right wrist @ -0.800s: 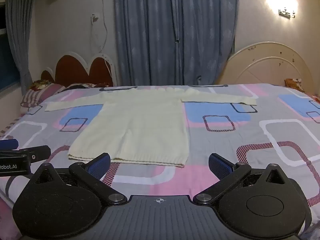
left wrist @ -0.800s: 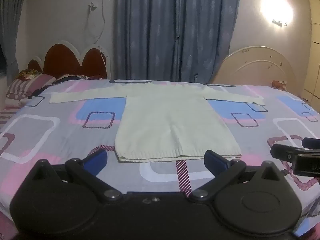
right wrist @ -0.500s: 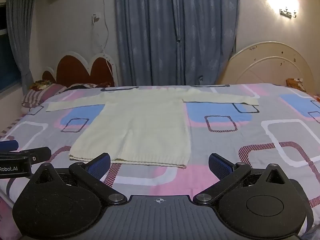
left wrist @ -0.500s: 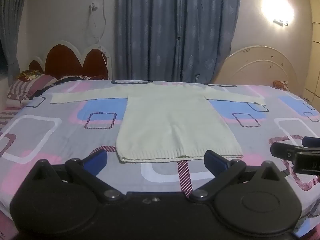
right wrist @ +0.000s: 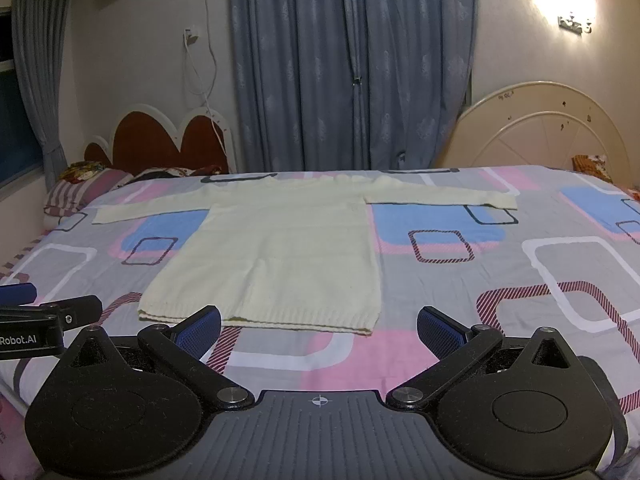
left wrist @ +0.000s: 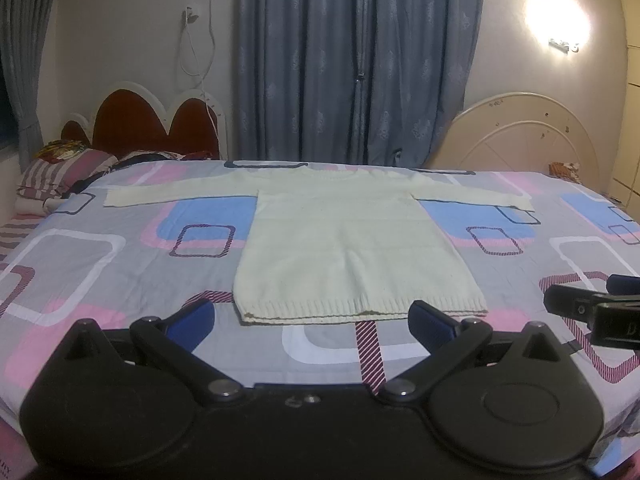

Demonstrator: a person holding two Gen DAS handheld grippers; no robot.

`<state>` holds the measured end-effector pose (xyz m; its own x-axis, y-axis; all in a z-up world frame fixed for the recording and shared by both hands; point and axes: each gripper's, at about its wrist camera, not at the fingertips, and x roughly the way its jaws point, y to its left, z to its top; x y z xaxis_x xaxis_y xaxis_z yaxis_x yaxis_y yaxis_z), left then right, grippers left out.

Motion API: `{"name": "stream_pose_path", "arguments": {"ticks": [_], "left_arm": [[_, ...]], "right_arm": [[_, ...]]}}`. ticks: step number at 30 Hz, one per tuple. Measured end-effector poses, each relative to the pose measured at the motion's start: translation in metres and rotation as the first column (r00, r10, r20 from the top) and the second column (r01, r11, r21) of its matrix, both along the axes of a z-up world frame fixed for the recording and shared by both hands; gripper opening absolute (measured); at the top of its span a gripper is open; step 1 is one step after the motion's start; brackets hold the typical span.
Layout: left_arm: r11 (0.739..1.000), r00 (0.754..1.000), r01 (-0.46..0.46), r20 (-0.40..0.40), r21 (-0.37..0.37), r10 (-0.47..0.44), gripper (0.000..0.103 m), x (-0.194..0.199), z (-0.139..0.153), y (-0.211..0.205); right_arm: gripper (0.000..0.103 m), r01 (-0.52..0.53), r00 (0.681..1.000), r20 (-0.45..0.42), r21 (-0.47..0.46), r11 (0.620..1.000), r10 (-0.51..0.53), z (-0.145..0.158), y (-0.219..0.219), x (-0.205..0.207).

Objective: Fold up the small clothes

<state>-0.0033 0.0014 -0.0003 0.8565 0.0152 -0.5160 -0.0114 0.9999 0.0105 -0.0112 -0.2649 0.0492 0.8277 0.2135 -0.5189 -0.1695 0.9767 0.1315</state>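
A cream knitted sweater (left wrist: 344,248) lies flat on the bed, hem toward me, both sleeves spread out to the sides; it also shows in the right wrist view (right wrist: 280,256). My left gripper (left wrist: 312,318) is open and empty, hovering just short of the hem. My right gripper (right wrist: 320,326) is open and empty, in front of the hem's right corner. Each gripper shows at the edge of the other's view: the right one (left wrist: 596,308) and the left one (right wrist: 44,316).
The bed sheet (left wrist: 120,264) is grey with pink, blue and white squares. Striped pillows (left wrist: 60,176) and a red headboard (left wrist: 152,124) stand at the left. A cream footboard (right wrist: 536,132) stands at the right. Blue curtains (right wrist: 352,64) hang behind.
Both grippers have lifted slightly, so the sweater sits a little lower in both views. Jaws stay open; the sweater has not moved.
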Motion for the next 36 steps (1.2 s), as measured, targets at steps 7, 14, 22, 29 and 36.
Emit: {"name": "stream_pose_path", "arguments": {"ticks": [7, 14, 22, 29, 36], "left_arm": [[1.0, 1.0, -0.003, -0.004, 0.007, 0.003, 0.103, 0.0005, -0.0015, -0.0002], [1.0, 1.0, -0.001, -0.004, 0.006, 0.001, 0.103, 0.0005, -0.0003, 0.0], [1.0, 1.0, 0.001, -0.005, 0.009, 0.0, 0.103, 0.0018, -0.001, -0.0029], [1.0, 1.0, 0.004, 0.0, 0.012, -0.004, 0.103, 0.0027, -0.0018, -0.0034], [1.0, 1.0, 0.006, 0.0, 0.013, -0.006, 0.103, 0.0024, -0.0019, -0.0031]], "right_arm": [[0.103, -0.001, 1.0, 0.002, 0.008, 1.0, 0.001, 0.0002, -0.0006, -0.0017], [0.103, 0.004, 1.0, 0.002, 0.014, 1.0, -0.004, 0.0012, -0.0024, -0.0018], [0.103, 0.004, 1.0, 0.001, 0.014, 1.0, -0.004, 0.0009, -0.0024, -0.0014], [0.103, 0.003, 1.0, 0.004, 0.014, 1.0, -0.003, 0.0006, -0.0015, -0.0013], [0.103, 0.001, 1.0, 0.005, 0.014, 1.0, -0.001, 0.0011, 0.0006, -0.0004]]}}
